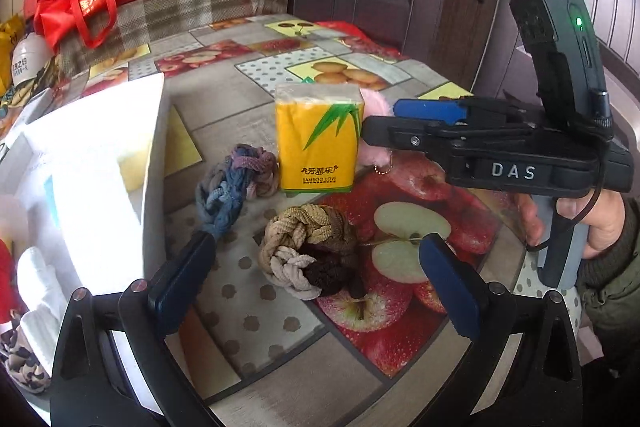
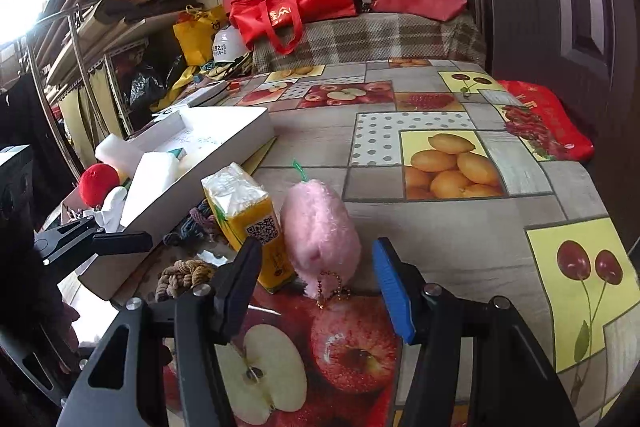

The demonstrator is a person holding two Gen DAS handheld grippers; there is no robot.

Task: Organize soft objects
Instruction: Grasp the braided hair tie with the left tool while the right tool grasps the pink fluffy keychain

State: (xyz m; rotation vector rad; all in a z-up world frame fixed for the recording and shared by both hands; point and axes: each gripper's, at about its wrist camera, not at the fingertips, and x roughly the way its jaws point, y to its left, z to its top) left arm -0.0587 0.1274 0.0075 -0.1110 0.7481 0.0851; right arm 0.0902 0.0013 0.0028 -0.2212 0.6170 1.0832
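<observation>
On the fruit-print table (image 2: 460, 99), the left gripper (image 1: 316, 275) hangs with its fingers spread wide and empty, a brown scrunchie (image 1: 310, 251) lying between them — untouched. A blue scrunchie (image 1: 236, 183) lies at 10 o'clock from the brown one, its tail by the left finger. The tissue pack (image 1: 318, 139) stands upright at 12 o'clock from the brown scrunchie, with a white box (image 1: 100, 163) off at 9 o'clock.

The right gripper (image 2: 316, 291) reaches in from 3 o'clock. Its fingers are released around a pink plush (image 2: 320, 235) — the plush's lower end sits in the gap, neither pad pressing it. The plush touches the tissue pack at 9 o'clock.
</observation>
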